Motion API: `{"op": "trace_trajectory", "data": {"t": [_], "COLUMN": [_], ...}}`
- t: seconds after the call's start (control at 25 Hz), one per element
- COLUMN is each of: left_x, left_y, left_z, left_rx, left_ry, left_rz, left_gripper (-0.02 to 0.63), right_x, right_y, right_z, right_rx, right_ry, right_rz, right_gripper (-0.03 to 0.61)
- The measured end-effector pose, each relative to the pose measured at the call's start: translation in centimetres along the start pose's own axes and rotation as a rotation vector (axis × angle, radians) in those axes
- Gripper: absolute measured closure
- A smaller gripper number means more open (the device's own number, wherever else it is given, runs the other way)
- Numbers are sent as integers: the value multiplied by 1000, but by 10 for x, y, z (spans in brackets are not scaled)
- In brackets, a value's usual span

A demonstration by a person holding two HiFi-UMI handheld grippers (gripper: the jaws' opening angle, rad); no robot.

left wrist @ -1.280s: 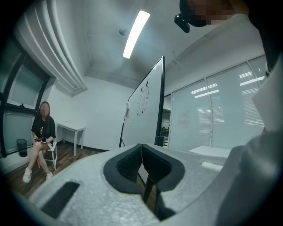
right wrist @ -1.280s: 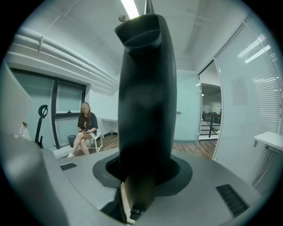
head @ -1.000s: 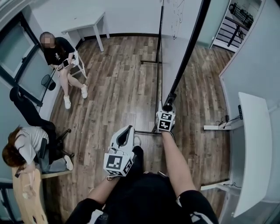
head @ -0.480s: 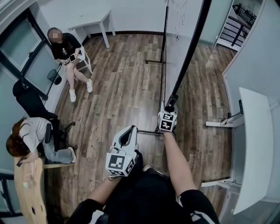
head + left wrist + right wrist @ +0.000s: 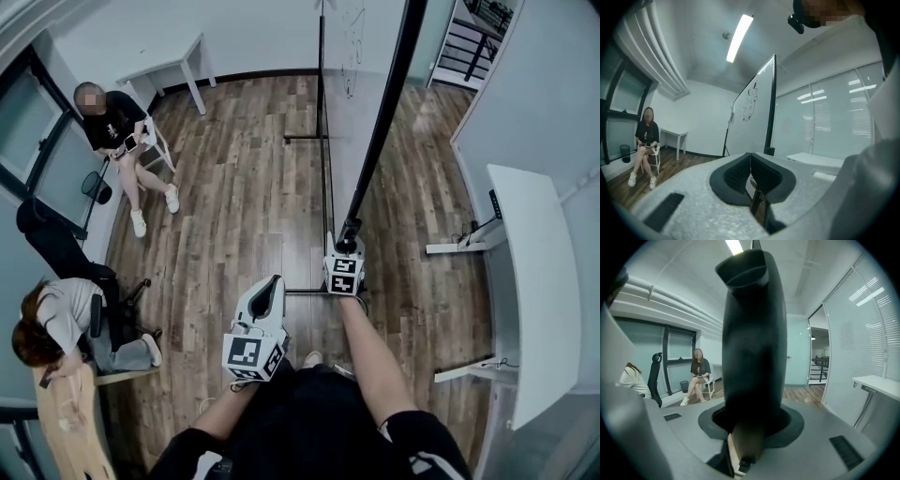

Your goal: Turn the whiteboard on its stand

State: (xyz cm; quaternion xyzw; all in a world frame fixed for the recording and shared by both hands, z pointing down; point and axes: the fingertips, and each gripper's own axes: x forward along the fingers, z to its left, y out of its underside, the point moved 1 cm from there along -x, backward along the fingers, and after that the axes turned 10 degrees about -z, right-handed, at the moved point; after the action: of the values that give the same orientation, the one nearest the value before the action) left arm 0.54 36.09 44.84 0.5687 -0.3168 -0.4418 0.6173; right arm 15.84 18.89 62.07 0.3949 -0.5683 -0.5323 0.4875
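1. Whiteboard (image 5: 349, 112) stands upright on its stand (image 5: 302, 139) on the wood floor, seen nearly edge-on from the head view.
2. Right gripper (image 5: 347, 246) is clamped on the board's black frame edge (image 5: 749, 343), low down.
3. Left gripper (image 5: 265, 292) is held apart from the board, its jaws pressed together with nothing between them.
4. Seated person (image 5: 114, 127) is well apart, at the left.

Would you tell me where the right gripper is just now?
In the head view the right gripper sits right of centre, shut on the whiteboard frame, beyond the left gripper.
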Motion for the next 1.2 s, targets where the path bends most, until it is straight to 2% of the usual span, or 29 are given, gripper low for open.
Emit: {"op": "trace_trajectory", "data": {"t": [0.36, 0.8, 1.2], "left_x": [-11, -26, -33], "left_y": [17, 6, -7], "left_z": [-7, 6, 8], "left_rx": [-9, -46, -61], "left_ry": [89, 174, 234], "left_rz": [32, 86, 99], "left_gripper": [597, 597, 597], "right_x": [-49, -93, -125], "right_y": [23, 11, 0], "right_z": [-1, 15, 29], "right_rx": [2, -4, -9], "right_ry": [15, 35, 45], "right_rz": [-14, -17, -26], "right_gripper": [426, 426, 426]}}
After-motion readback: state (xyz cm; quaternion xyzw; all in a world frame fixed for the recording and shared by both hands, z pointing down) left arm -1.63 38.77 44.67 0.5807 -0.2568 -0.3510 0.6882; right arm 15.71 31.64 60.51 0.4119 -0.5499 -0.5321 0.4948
